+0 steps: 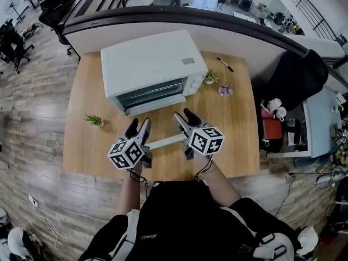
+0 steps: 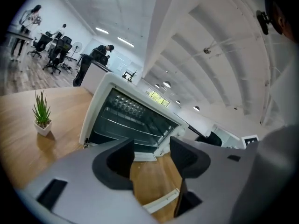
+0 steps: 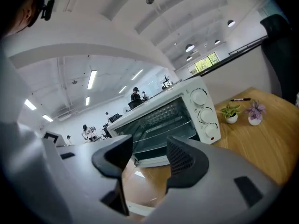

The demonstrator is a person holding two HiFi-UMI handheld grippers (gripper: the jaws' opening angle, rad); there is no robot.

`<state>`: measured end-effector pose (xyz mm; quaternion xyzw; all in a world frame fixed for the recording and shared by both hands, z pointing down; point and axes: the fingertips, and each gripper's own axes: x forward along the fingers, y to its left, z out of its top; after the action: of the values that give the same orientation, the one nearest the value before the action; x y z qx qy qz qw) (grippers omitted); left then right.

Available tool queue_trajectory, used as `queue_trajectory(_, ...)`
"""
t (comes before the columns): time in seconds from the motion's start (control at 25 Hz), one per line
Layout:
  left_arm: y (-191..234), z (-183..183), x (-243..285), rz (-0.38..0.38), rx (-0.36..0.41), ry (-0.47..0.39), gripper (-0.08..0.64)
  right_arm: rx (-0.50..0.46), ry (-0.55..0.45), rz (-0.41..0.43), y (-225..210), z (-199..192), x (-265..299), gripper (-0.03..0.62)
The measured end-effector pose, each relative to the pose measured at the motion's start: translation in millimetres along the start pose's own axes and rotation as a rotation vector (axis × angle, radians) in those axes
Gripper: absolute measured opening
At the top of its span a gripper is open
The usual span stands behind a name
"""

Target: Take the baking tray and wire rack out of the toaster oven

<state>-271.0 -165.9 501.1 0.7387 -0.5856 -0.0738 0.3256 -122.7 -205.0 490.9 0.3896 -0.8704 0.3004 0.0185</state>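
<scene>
Nothing has come out of the oven (image 1: 152,61) yet. It stands at the middle of the desk's (image 1: 228,140) back edge, front facing the person. Both gripper views show the rack's (image 3: 163,125) wires inside it. The tray I cannot pick out with any certainty; a darker band low in the cavity may be it. The door looks dropped open towards the front edge, but I cannot be sure that it isn't closed glass.

The left hand-held gripper (image 1: 138,125) and the right hand-held gripper (image 1: 184,116) hang side by side over the front half of the desk. Both point at the oven and are short of it, touching nothing. Each has its jaws well apart, with only bare desk and the oven front showing between them, so neither holds anything.

I judge this to be the approach, so the whole job is left: reach in, grip the tray and the rack, draw them out and set them on the desk.
</scene>
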Motion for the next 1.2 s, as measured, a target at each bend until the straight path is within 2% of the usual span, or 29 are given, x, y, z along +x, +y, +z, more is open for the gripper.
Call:
queue_trajectory(0.2, 33.1, 3.6, 40.4, 0.047, -0.115, -0.016, 0.245, 0.092, 0.043, 0.019, -27.6, -1.0, 52.5, 0.216)
queue_trajectory(0.4, 60.2, 18.0, 71.7, 0.079, -0.236, -0.084, 0.245, 0.159, 0.052, 0.028, -49.8, 1.0, 94.5, 0.196)
queue_trajectory(0.52, 74.2, 23.5, 88.1, 0.108, -0.273, -0.116, 0.245, 0.205, 0.044, 0.038, -63.0, 2.1, 117.0, 0.193)
queue_trajectory(0.64, 89.2, 25.1, 103.2, 0.133, -0.318, -0.138, 0.245, 0.281, 0.034, 0.043, -75.4, 1.5, 136.7, 0.196)
queue_trajectory(0.76, 102.2, 32.4, 111.5, 0.132, -0.431, -0.209, 0.245, 0.381, 0.013, 0.042, -86.0, -0.1, 151.0, 0.196)
queue_trajectory(0.84, 111.7, 35.7, 115.9, 0.145, -0.475, -0.243, 0.243, 0.431, -0.004, 0.042, -91.9, 2.6, 159.6, 0.187)
queue_trajectory(0.92, 119.5, 34.4, 118.4, 0.177, -0.470, -0.233, 0.203, 0.442, -0.003, 0.036, -96.0, 5.1, 165.7, 0.129)
queue_trajectory(0.96, 121.9, 32.7, 117.1, 0.195, -0.454, -0.219, 0.139, 0.434, 0.005, 0.034, -97.3, 4.9, 166.5, 0.121)
queue_trajectory(1.0, 122.3, 30.9, 114.2, 0.208, -0.436, -0.206, 0.114, 0.423, 0.012, 0.034, -97.8, 3.9, 165.3, 0.120)
queue_trajectory(1.2, 110.8, 13.2, 85.0, 0.229, -0.397, -0.174, 0.115, 0.413, 0.057, 0.044, -88.2, -14.5, 138.4, 0.114)
